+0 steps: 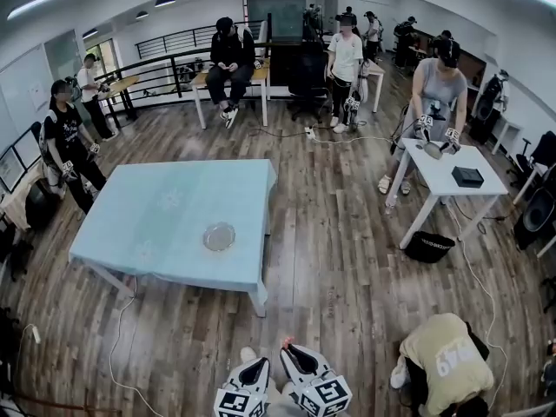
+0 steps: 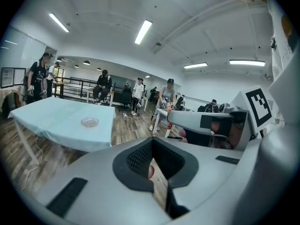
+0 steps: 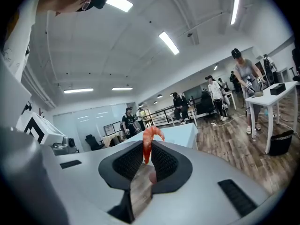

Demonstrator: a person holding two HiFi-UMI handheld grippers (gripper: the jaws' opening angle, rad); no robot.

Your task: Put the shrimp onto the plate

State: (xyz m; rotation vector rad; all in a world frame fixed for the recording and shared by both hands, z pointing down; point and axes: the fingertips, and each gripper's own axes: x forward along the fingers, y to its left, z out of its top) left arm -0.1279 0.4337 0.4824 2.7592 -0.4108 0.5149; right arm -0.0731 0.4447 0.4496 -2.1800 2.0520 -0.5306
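A clear glass plate (image 1: 219,236) lies near the front right part of the table with the light blue cloth (image 1: 156,207), a few steps ahead of me. Both grippers hang low at the bottom edge of the head view, over wooden floor and well short of the table. My right gripper (image 1: 292,353) is shut on an orange shrimp (image 3: 149,142), which sticks up from the jaw tips (image 1: 287,343). My left gripper (image 1: 260,367) is shut with nothing between its jaws (image 2: 152,144). The left gripper view shows the plate (image 2: 89,122) on the table (image 2: 51,118), off to the left.
A person (image 1: 443,363) crouches on the floor at my right. A white table (image 1: 439,176) with a black box (image 1: 467,176) stands farther right, a black bag (image 1: 429,247) beneath it. A cable (image 1: 117,346) runs under the blue table. Several people stand around the room.
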